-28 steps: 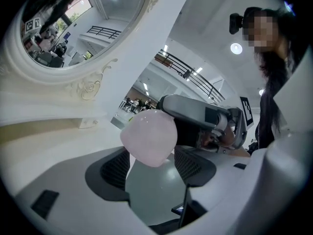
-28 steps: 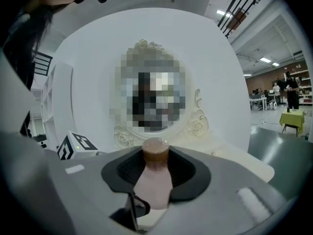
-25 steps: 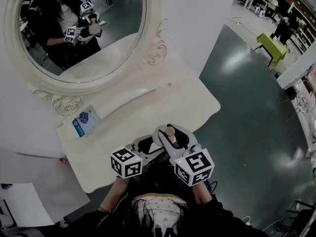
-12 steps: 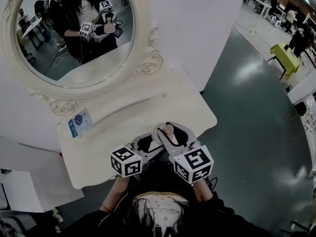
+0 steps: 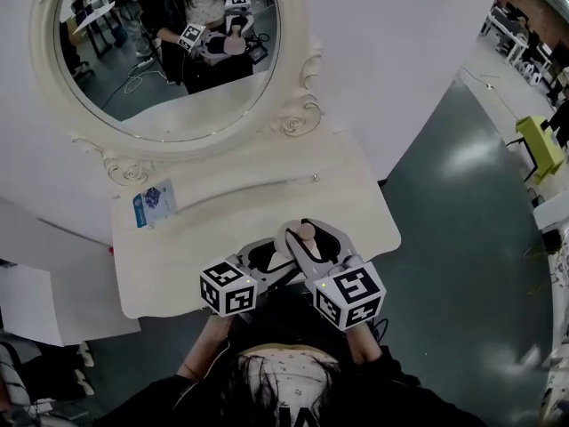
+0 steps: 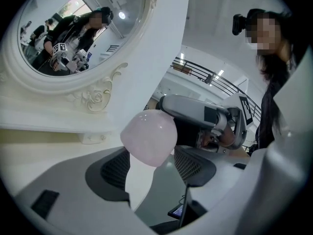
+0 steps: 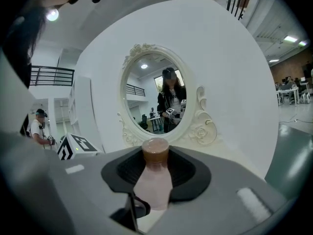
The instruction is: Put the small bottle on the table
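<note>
The small pink bottle with its brown cap stands upright between the pads of my right gripper, which is shut on it. I hold it over the front edge of the white dressing table. In the right gripper view the bottle fills the gap of that gripper. My left gripper is close beside it on the left, open. In the left gripper view the bottle's rounded pink body hangs just beyond the open left gripper, clear of its pads.
An oval mirror in an ornate white frame rises at the back of the table. A small blue and white packet lies at the table's back left. White sheets lie on the floor at left, and dark green floor spreads to the right.
The head view has swung, so the table and mirror sit further right and lower in the picture. Both grippers and the bottle keep the same pose near the table's front edge.
</note>
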`<action>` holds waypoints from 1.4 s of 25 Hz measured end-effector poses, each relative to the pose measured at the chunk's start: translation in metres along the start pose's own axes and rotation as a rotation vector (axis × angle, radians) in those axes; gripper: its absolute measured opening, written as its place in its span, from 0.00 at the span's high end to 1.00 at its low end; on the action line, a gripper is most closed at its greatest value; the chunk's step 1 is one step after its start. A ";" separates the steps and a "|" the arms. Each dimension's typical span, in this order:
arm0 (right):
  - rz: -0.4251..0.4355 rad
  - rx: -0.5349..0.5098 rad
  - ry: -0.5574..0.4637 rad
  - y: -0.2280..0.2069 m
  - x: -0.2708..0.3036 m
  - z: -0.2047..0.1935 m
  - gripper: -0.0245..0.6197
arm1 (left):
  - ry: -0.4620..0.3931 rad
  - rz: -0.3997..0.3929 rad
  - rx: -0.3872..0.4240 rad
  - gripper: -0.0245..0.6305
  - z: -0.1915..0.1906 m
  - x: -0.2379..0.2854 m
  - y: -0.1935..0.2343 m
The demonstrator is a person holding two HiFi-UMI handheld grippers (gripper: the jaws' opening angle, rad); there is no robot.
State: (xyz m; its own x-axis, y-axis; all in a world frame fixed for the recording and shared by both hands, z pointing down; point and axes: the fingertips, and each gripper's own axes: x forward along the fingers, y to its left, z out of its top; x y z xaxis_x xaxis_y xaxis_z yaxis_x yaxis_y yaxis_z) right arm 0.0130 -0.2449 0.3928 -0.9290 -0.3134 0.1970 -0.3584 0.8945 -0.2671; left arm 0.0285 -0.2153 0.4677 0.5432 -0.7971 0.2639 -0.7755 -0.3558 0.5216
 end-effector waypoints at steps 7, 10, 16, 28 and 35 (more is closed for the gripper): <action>0.055 0.008 0.021 0.004 0.028 0.000 0.74 | -0.019 0.053 -0.024 0.56 0.007 -0.009 0.024; 0.072 0.020 0.033 0.002 0.042 0.001 0.74 | -0.027 0.070 -0.034 0.56 0.012 -0.011 0.036; 0.088 0.045 0.050 -0.004 0.070 0.005 0.74 | -0.034 0.086 -0.033 0.56 0.025 -0.013 0.061; 0.075 0.119 0.112 -0.032 0.114 -0.004 0.74 | -0.027 0.089 -0.074 0.56 0.028 0.000 0.104; 0.018 0.109 0.134 -0.068 0.138 -0.003 0.74 | 0.036 0.111 -0.087 0.56 0.011 0.010 0.125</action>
State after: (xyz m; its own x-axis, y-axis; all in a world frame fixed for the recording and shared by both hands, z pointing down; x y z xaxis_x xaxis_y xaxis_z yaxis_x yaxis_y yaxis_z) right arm -0.0906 -0.3486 0.4410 -0.9175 -0.2455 0.3129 -0.3560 0.8577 -0.3709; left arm -0.0668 -0.2736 0.5267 0.4680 -0.8106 0.3522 -0.8015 -0.2213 0.5556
